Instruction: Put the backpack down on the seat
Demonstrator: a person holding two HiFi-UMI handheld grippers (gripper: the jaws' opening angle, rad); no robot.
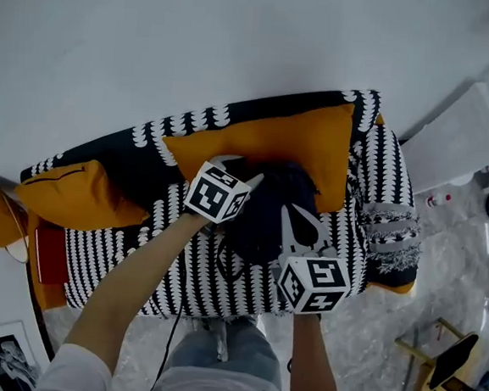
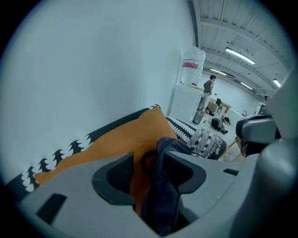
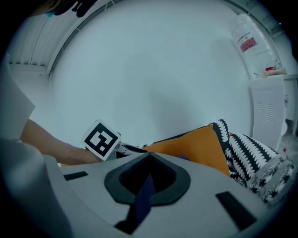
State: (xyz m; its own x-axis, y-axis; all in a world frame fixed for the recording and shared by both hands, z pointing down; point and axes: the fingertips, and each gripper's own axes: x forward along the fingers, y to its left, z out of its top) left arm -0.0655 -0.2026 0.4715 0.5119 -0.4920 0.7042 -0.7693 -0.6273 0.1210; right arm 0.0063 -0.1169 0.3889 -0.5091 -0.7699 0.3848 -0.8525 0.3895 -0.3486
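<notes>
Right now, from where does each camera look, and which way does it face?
Head view: on the person's head, looking steeply down at the backpack on the striped seat; both forearms, the left claw and the right claw show.
Left gripper view: on the left claw, looking along its open jaws, a backpack strap between them, toward the orange cushion and water dispenser.
Right gripper view: on the right claw, jaws shut on a blue strap, facing the wall; the left forearm shows.
Both gripper views share the orange cushion.
</notes>
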